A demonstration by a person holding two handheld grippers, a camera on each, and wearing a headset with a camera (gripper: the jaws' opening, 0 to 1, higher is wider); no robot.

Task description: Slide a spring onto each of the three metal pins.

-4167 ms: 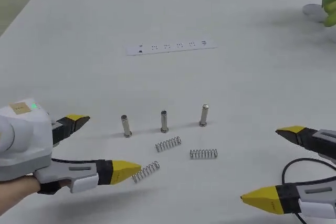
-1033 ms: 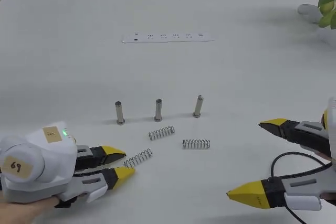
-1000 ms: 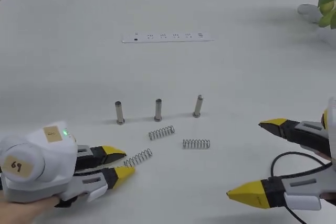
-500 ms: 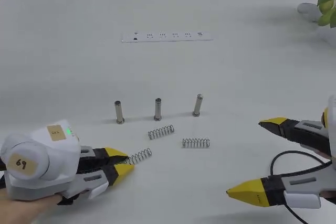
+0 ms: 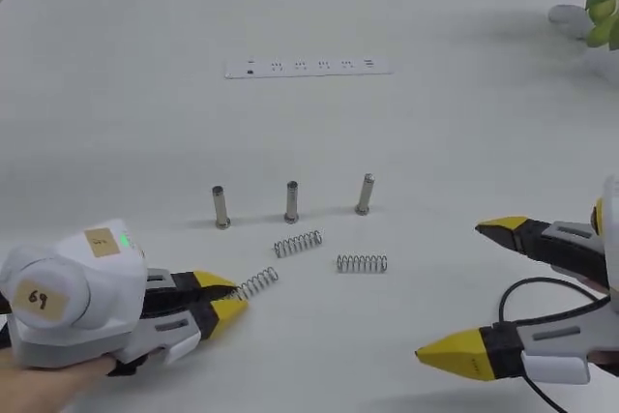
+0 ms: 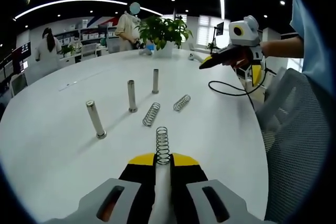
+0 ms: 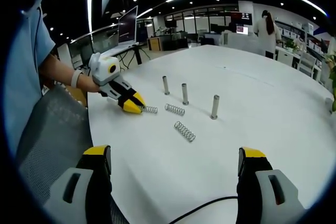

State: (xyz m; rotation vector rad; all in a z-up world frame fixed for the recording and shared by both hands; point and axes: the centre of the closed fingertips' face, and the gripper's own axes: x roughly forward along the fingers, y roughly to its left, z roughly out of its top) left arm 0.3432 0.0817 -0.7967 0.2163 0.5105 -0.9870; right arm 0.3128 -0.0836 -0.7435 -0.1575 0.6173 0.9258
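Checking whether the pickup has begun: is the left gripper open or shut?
Shut: the left gripper's yellow tips stand a narrow gap apart, with the near end of the nearest spring pinched between them.

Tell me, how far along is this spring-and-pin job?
Nothing is finished yet: the left pin, middle pin and right pin all stand bare. In hand: the left gripper looks shut on the end of the nearest spring. Left to do: all three fittings; the middle spring and right spring lie loose, and the right gripper is open.
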